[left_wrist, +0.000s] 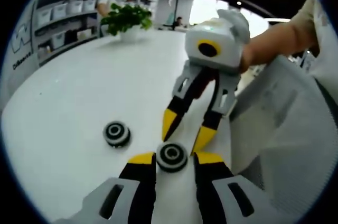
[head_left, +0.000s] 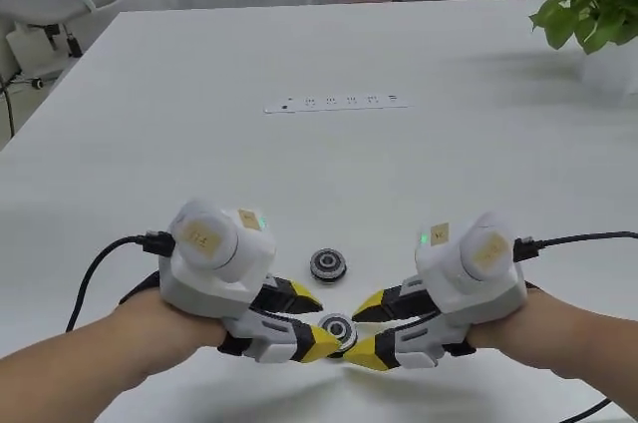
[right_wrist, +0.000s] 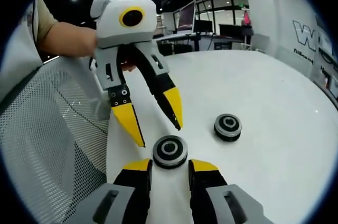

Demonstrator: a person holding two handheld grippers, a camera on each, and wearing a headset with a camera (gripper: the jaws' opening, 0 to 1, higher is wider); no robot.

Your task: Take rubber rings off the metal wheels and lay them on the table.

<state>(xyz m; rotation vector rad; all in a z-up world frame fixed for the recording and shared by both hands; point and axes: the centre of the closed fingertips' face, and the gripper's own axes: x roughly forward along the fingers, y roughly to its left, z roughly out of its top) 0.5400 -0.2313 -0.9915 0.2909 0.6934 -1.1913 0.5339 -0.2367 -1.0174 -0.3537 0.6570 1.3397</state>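
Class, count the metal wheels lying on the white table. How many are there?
2. One wheel sits between the tips of the left hand-held gripper and the right hand-held gripper; the other wheel lies free on the table just beyond them. None seems hidden.

Left hand-held gripper (head_left: 314,321) and right hand-held gripper (head_left: 365,329), same build. Each has a rounded pale-grey housing (head_left: 234,253), a yellow sticker (head_left: 199,238) on top and a small green light (head_left: 424,239). Jaws are black, tipped yellow, on grey brackets. A black cable (head_left: 100,268) leaves the rear of each. My short sleeve (right_wrist: 45,19) is beige.
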